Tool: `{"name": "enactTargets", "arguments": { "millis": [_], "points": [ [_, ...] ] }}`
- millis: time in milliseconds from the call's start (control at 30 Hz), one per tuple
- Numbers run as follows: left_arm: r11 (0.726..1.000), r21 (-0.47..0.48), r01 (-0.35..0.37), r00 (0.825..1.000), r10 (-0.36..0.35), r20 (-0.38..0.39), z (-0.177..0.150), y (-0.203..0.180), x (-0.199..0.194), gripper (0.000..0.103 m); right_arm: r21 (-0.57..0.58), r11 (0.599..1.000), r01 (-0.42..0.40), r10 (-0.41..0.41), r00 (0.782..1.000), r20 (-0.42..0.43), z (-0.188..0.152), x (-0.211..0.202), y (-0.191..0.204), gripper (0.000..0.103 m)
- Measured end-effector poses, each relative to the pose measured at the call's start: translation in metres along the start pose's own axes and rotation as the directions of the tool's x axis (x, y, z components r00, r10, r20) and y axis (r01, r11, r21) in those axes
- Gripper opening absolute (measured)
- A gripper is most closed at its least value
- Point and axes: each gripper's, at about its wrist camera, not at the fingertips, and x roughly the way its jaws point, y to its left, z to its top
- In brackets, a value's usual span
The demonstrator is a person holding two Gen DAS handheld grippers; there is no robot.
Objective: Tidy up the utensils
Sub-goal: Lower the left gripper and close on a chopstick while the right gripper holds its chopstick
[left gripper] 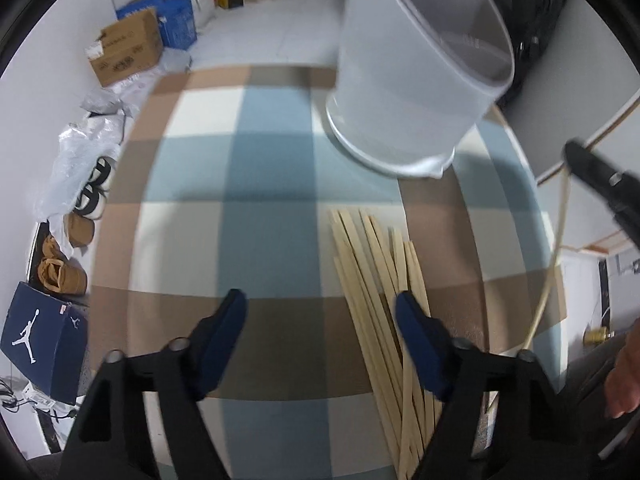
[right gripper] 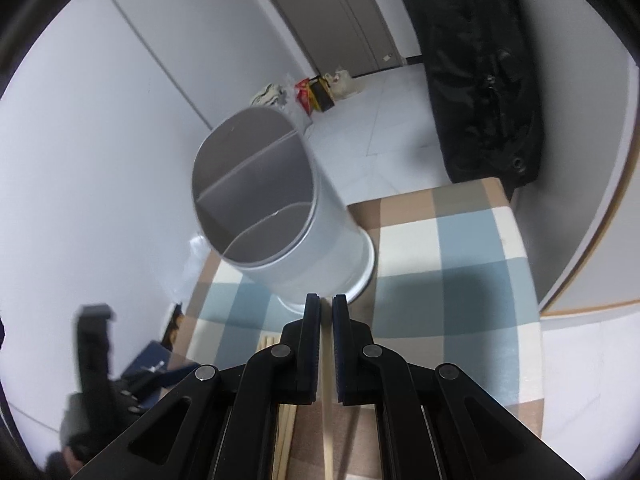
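A pale grey utensil holder point(left gripper: 416, 80) with three compartments stands at the table's far side; it also shows in the right wrist view point(right gripper: 280, 208). A bundle of wooden chopsticks point(left gripper: 384, 300) lies on the checked cloth. My left gripper point(left gripper: 320, 312) is open and empty, its right finger beside the bundle. My right gripper point(right gripper: 326, 312) is shut on one chopstick point(right gripper: 327, 412) and holds it above the table, near the holder; that gripper point(left gripper: 592, 172) and its hanging chopstick point(left gripper: 554, 248) show at the left wrist view's right edge.
The checked tablecloth point(left gripper: 200, 220) covers a small table. On the floor to the left are a cardboard box point(left gripper: 124, 52), plastic bags, shoes and a blue shoe box point(left gripper: 40, 344). A black bag point(right gripper: 480, 80) hangs behind the table.
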Motion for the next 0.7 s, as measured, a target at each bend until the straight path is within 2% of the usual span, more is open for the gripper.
{"name": "enactTargets", "arguments": {
  "millis": [133, 267, 400, 533, 600, 700],
  "points": [
    [0.999, -0.008, -0.035, 0.998, 0.035, -0.045, -0.004, 0.003, 0.006, 0.057, 0.016, 1.0, -0.026, 0.025, 0.999, 0.021, 0.009, -0.016, -0.012, 0.005],
    [0.999, -0.015, -0.033, 0.999, 0.033, -0.035, -0.007, 0.009, 0.0, 0.055, 0.02, 0.999, -0.045, 0.044, 0.998, 0.036, 0.012, -0.025, -0.014, 0.005],
    [0.998, -0.02, -0.053, 0.998, 0.052, -0.023, -0.012, 0.014, -0.006, 0.04, 0.032, 0.997, -0.072, 0.071, 0.997, 0.044, 0.014, -0.03, -0.014, 0.005],
    [0.998, -0.061, -0.027, 1.0, 0.025, -0.018, -0.015, 0.024, -0.01, 0.03, 0.028, 0.996, -0.09, 0.089, 0.995, 0.054, 0.017, -0.031, -0.01, 0.005],
    [0.996, -0.086, -0.003, 1.0, 0.002, -0.012, -0.015, 0.028, -0.011, 0.021, 0.023, 0.995, -0.094, 0.093, 0.994, 0.058, 0.017, -0.032, -0.008, 0.005],
    [0.994, -0.106, 0.011, 1.0, -0.011, -0.002, -0.013, 0.033, -0.008, 0.015, 0.023, 0.995, -0.1, 0.098, 0.994, 0.055, 0.016, -0.031, -0.008, 0.005]
  ]
}}
